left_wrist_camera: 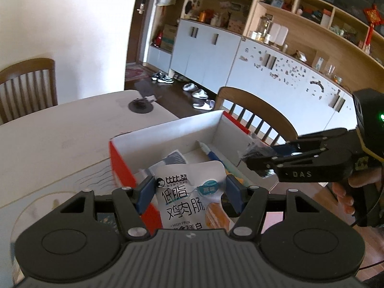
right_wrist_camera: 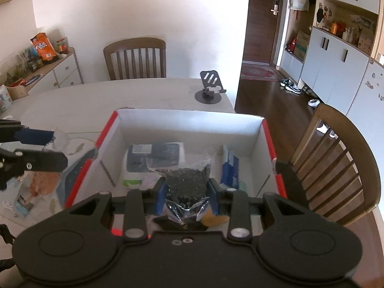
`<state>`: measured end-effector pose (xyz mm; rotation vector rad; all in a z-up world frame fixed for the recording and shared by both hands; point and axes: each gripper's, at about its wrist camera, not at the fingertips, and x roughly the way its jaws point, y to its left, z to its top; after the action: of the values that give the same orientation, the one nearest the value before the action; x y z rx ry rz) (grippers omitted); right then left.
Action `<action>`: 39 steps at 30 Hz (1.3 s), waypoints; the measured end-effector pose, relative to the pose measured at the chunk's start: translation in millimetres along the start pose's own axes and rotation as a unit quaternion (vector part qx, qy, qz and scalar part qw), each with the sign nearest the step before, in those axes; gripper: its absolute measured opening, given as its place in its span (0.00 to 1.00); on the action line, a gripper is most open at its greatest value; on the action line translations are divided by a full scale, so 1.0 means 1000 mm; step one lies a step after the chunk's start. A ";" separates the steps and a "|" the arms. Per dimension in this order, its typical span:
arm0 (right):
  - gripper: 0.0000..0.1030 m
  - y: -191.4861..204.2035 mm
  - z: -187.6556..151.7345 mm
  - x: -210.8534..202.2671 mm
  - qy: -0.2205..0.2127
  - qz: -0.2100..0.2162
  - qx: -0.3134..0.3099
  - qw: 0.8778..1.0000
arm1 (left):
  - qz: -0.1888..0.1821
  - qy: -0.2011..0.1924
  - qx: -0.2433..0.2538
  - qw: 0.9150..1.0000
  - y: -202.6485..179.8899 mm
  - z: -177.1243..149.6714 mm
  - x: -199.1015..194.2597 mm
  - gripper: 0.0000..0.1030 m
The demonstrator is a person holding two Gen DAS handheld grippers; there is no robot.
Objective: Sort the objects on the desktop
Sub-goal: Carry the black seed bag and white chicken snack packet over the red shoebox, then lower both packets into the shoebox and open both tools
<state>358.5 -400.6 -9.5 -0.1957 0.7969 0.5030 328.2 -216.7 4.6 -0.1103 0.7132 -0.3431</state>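
A red-and-white cardboard box (left_wrist_camera: 168, 132) (right_wrist_camera: 189, 122) stands open on the table. My left gripper (left_wrist_camera: 189, 192) is shut on a white sausage pouch (left_wrist_camera: 187, 196) with Chinese print, held over the box's near-left corner. My right gripper (right_wrist_camera: 187, 192) is shut on a clear bag of small black bits (right_wrist_camera: 187, 180), held over the box's near edge. In the left wrist view the right gripper (left_wrist_camera: 259, 165) comes in from the right over the box. In the right wrist view the left gripper (right_wrist_camera: 55, 148) shows at left with the pouch (right_wrist_camera: 40, 182). Inside lie a white-and-dark pack (right_wrist_camera: 153, 160) and a blue pen-like item (right_wrist_camera: 229, 165).
A black phone stand (right_wrist_camera: 210, 88) stands on the table beyond the box. Wooden chairs stand at the far side (right_wrist_camera: 135, 57) and the right side (right_wrist_camera: 336, 163). White cabinets (left_wrist_camera: 204, 50) and shelves line the wall, with shoes on the floor.
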 end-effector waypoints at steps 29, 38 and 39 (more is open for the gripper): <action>0.33 -0.030 0.033 0.098 0.066 0.009 -0.001 0.998 | -0.014 0.079 0.057 0.995 -0.020 0.011 0.095 0.61; 0.33 -0.026 0.040 0.123 0.085 0.003 -0.003 0.996 | -0.006 0.087 0.067 0.994 -0.021 0.013 0.109 0.61; 0.33 -0.026 0.041 0.125 0.087 0.001 -0.003 0.996 | -0.004 0.086 0.068 0.994 -0.021 0.014 0.111 0.61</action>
<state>471.3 -364.1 -72.8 -0.2466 0.9664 0.4953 409.6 -274.9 -48.9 0.0462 0.8579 -0.4118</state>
